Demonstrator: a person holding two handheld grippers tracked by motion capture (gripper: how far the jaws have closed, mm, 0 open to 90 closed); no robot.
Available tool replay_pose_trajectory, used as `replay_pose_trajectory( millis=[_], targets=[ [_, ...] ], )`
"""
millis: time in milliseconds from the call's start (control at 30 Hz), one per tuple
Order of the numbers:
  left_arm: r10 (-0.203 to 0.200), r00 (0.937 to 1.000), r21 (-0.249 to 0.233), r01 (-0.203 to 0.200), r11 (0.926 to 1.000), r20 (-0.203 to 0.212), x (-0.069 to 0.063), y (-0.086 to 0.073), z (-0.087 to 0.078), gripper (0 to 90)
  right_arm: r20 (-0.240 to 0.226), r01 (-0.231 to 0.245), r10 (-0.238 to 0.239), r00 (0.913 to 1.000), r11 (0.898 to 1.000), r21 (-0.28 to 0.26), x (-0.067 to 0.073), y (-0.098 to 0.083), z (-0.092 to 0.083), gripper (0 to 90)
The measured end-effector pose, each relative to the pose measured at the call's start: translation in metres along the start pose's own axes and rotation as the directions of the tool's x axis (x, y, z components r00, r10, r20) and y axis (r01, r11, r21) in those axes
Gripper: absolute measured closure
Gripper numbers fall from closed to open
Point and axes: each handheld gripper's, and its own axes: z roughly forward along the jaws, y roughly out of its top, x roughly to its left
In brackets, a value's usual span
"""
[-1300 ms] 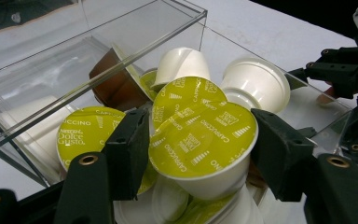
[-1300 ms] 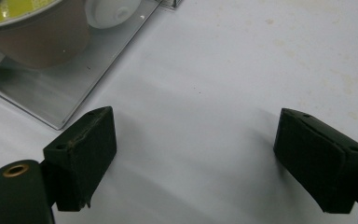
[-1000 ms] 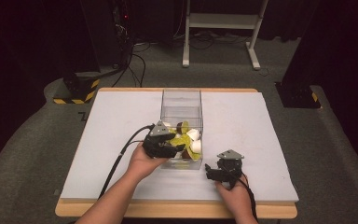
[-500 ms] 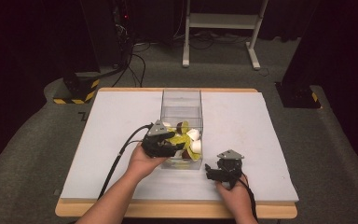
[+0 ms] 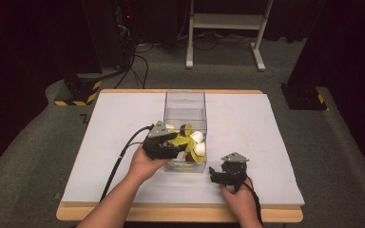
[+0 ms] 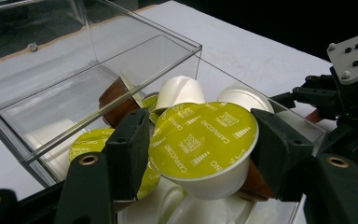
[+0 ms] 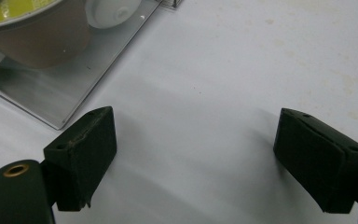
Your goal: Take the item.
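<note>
A coffee capsule (image 6: 200, 135) with a yellow-green lid marked "cappuccino" is caught between the two jaws of my left gripper (image 6: 200, 147), which is shut on it. It hangs just above the near end of a clear plastic box (image 5: 185, 102). Several more capsules, white (image 6: 179, 91), brown (image 6: 114, 95) and yellow-lidded (image 6: 86, 144), lie piled in the box below it. In the high view my left gripper (image 5: 179, 145) sits at the box's front left. My right gripper (image 5: 216, 175) rests low over the white table (image 5: 256, 128) just right of the box's front corner, jaws wide open around bare table (image 7: 193, 154).
The far half of the clear box (image 6: 46, 107) holds nothing. A black cable (image 5: 123, 154) trails from the left gripper toward the table's front edge. White table surface spreads to the left and right of the box. Beyond the table stand a white frame (image 5: 223, 28) and dark equipment.
</note>
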Motion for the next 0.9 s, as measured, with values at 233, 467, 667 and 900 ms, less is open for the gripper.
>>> replay_pose_trajectory(
  millis=[233,467,667,900],
  targets=[
    [-0.003,1.0000,-0.006,0.003,1.0000,-0.002,0.000,0.002,-0.002,40.3,0.000,0.001,-0.001,1.0000,1.000,0.000,0.000,0.000,0.000,13.2],
    [0.000,1.0000,-0.010,0.000,1.0000,-0.008,0.002,0.004,-0.004,40.3,0.000,0.000,0.000,1.0000,1.000,0.000,0.000,0.000,0.000,13.2],
    [-0.001,0.9998,-0.014,0.000,0.9999,-0.020,0.005,0.006,-0.007,40.3,0.000,0.000,0.000,1.0000,1.000,0.000,0.000,0.000,0.000,13.2],
    [0.001,0.9994,-0.021,-0.002,0.9998,-0.035,0.010,0.006,-0.015,40.3,0.000,0.000,0.000,1.0000,1.000,0.000,0.000,0.000,0.000,13.1]
  ],
)
